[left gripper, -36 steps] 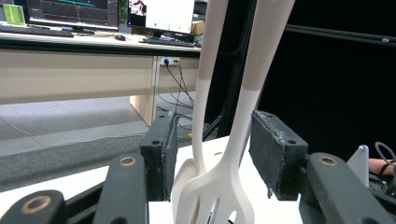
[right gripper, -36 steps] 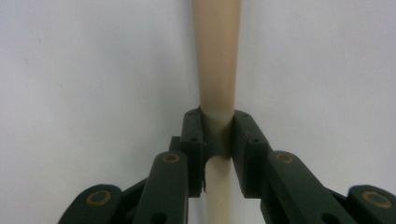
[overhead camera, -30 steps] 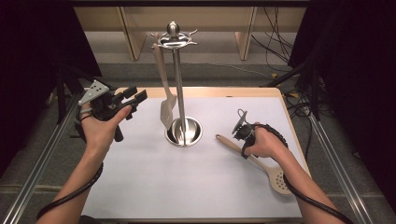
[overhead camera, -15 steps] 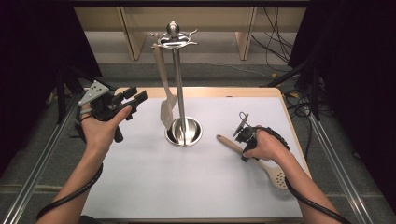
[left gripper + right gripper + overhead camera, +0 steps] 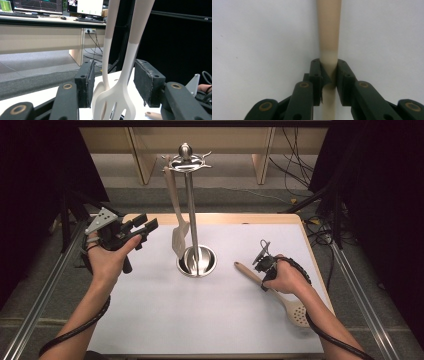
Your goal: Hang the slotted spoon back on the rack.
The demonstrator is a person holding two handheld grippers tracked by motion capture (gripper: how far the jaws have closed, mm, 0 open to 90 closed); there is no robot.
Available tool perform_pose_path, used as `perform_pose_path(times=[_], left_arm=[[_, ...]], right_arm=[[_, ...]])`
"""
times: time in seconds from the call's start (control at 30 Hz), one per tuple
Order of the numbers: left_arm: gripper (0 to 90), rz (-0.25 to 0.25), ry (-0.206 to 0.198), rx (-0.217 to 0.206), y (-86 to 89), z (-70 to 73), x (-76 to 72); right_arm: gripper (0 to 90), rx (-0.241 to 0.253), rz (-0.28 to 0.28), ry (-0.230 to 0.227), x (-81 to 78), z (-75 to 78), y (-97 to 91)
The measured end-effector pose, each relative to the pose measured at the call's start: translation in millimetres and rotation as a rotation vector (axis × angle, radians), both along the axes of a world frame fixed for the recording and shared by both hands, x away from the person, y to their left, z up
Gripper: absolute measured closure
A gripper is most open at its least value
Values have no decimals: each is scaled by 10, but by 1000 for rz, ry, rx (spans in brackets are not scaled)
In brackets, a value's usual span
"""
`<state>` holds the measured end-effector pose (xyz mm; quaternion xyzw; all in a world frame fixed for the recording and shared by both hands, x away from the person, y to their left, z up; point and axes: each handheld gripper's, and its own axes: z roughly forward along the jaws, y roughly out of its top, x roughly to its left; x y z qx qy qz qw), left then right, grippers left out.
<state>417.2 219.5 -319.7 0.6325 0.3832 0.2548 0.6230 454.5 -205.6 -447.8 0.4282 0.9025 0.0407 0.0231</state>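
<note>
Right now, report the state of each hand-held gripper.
Left hand-held gripper: open, holding nothing.
Right hand-held gripper: just closed on the slotted spoon's handle, which lies on the table.

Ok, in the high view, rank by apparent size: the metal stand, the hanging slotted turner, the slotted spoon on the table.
1. Metal stand, clearly tallest.
2 and 3. Hanging slotted turner and slotted spoon: they look about alike in length, and the right tool and hand cover part of the spoon, so no ranking.
</note>
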Motion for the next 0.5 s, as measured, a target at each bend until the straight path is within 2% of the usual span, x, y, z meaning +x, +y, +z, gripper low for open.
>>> perform_pose_path(times=[0.03, 0.07, 0.1, 0.17, 0.2, 0.27, 0.37, 0.4, 0.43, 0.5], left_arm=[[500, -1, 3, -2, -1, -1, 1], [499, -3, 6, -5, -5, -2, 1], [495, -3, 6, -5, -5, -2, 1], [487, -9, 3, -1, -9, -1, 5], [480, -9, 3, -1, -9, -1, 5], [464, -4, 6, 5, -25, 1, -1], [442, -3, 1, 7, -42, 7, -11], [434, -1, 2, 8, -47, 11, -15], [428, -1, 2, 8, -47, 11, -15], [424, 1, -8, 23, -57, 16, -17]], right_arm=[[775, 20, 55, -44, 15, 1, -44], [775, 39, 44, -46, -7, 26, -48], [776, 56, 59, -72, -14, 42, -70], [776, 94, 49, -111, -52, 98, -91], [776, 94, 49, -111, -52, 98, -91], [776, 146, 25, -167, -112, 172, -129], [776, 168, -21, -204, -167, 229, -183], [777, 187, -28, -230, -190, 239, -197], [776, 183, -52, -253, -209, 249, -212], [777, 239, -61, -287, -251, 278, -242]])
